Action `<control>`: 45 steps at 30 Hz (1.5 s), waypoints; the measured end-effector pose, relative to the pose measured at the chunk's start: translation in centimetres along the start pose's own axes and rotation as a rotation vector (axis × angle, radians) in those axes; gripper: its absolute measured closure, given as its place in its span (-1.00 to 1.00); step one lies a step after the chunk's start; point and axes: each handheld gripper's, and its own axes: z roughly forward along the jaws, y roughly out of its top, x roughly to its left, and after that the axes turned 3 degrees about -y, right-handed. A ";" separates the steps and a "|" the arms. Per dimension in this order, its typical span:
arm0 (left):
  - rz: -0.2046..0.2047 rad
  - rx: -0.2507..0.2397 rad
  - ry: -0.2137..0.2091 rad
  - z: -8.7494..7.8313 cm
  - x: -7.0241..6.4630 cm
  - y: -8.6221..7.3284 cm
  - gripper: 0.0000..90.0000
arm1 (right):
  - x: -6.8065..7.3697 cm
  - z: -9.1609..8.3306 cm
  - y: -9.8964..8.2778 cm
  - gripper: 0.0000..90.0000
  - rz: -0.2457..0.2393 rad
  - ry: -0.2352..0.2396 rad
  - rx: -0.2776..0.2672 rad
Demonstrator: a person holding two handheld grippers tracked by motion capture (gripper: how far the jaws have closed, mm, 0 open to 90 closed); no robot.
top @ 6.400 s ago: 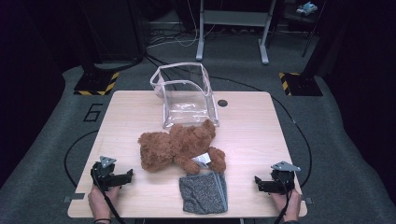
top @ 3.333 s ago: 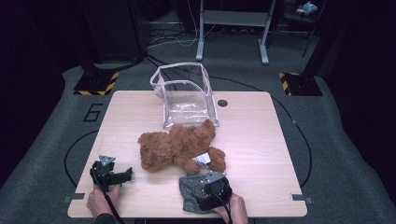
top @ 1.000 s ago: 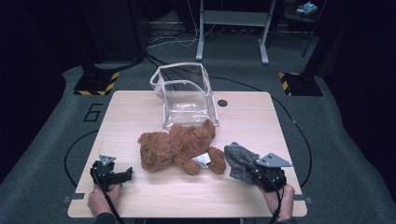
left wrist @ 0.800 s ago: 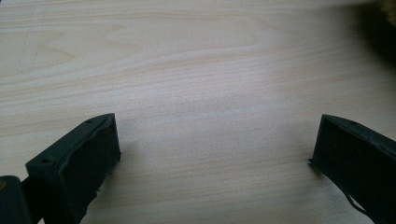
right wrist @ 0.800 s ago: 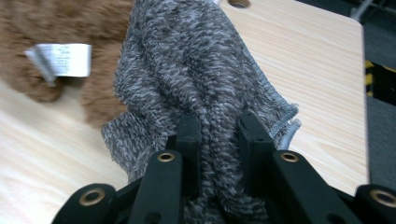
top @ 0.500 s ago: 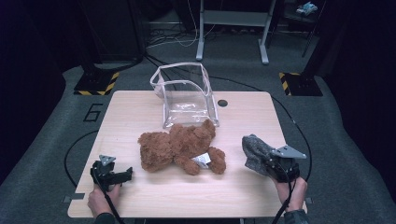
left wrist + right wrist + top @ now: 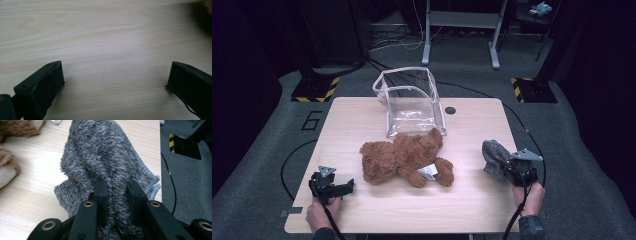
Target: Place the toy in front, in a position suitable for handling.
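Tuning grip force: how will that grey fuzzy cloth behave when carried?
Probably floppy: the grey cloth bunches and droops around the right gripper, which pinches a fold. Likely light, since a small pinch holds it. The shaggy pile probably resists slipping.

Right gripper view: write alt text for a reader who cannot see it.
The right hand-held gripper pinches a fuzzy grey cloth between its two black jaws, near the right edge of a light wooden table. Brown plush fur of a teddy bear shows at upper left, dark floor at right.
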 end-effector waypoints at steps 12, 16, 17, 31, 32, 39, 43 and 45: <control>0.000 0.005 -0.002 0.0 0.0 0.0 -0.99 | -0.1 5.2 -0.1 0.54 0.054 -0.060 0.097; 0.001 0.004 -0.001 0.0 0.0 0.0 -0.99 | 0.2 6.9 -0.5 0.37 0.056 -0.076 0.143; -0.002 0.004 -0.003 0.0 0.0 0.0 -0.99 | 0.3 7.6 -0.7 0.08 0.080 -0.070 0.178; -0.001 0.006 -0.002 0.0 0.0 0.0 -0.99 | 0.9 3.7 -2.2 -0.66 0.093 0.032 0.092; 0.000 0.006 -0.002 0.0 0.0 0.0 -0.99 | 1.1 3.7 -2.3 -0.66 0.092 0.038 0.090; -0.013 0.003 0.010 0.0 -0.2 0.0 -0.99 | 2.6 3.3 -2.7 -0.68 0.075 0.106 0.088; -0.014 0.002 0.012 0.0 -0.2 0.0 -0.99 | 3.3 3.1 -2.5 -0.68 0.055 0.141 0.081; -0.004 0.011 0.001 0.0 0.1 0.1 -0.99 | 4.0 3.0 -2.1 -0.68 0.039 0.163 0.077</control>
